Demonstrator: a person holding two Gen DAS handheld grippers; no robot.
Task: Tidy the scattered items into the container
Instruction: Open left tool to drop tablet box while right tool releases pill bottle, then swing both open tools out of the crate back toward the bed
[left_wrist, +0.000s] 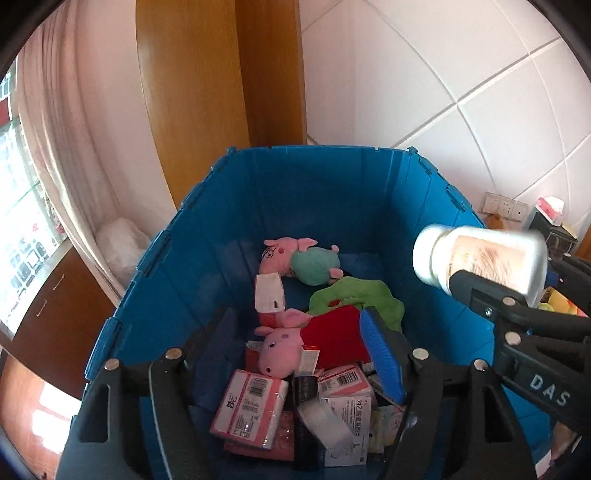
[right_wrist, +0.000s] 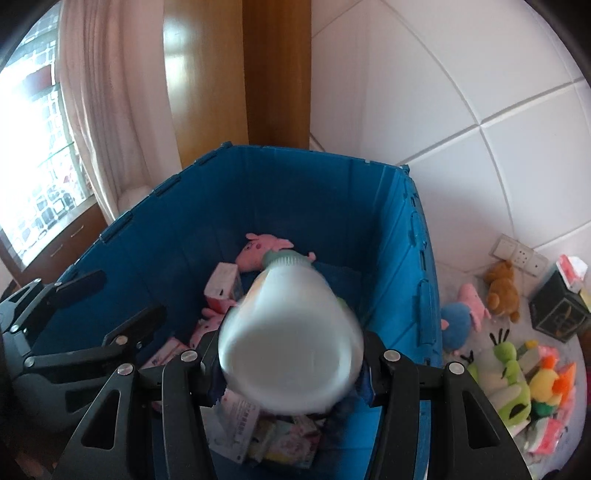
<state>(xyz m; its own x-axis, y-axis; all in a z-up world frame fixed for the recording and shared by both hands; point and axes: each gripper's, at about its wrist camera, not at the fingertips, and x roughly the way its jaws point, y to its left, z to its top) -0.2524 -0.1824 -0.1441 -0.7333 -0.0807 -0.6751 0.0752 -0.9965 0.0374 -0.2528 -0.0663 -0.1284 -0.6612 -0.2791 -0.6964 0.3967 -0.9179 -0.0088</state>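
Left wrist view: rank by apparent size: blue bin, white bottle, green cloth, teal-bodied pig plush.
1. blue bin
2. white bottle, though held close to the camera, so inflated
3. green cloth and teal-bodied pig plush look alike; the cloth is partly covered, so unranked.

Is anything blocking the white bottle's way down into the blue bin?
Nothing visible does. The right gripper holds the white bottle above the open blue bin; below lie only items already inside, and the left gripper sits off to the side.
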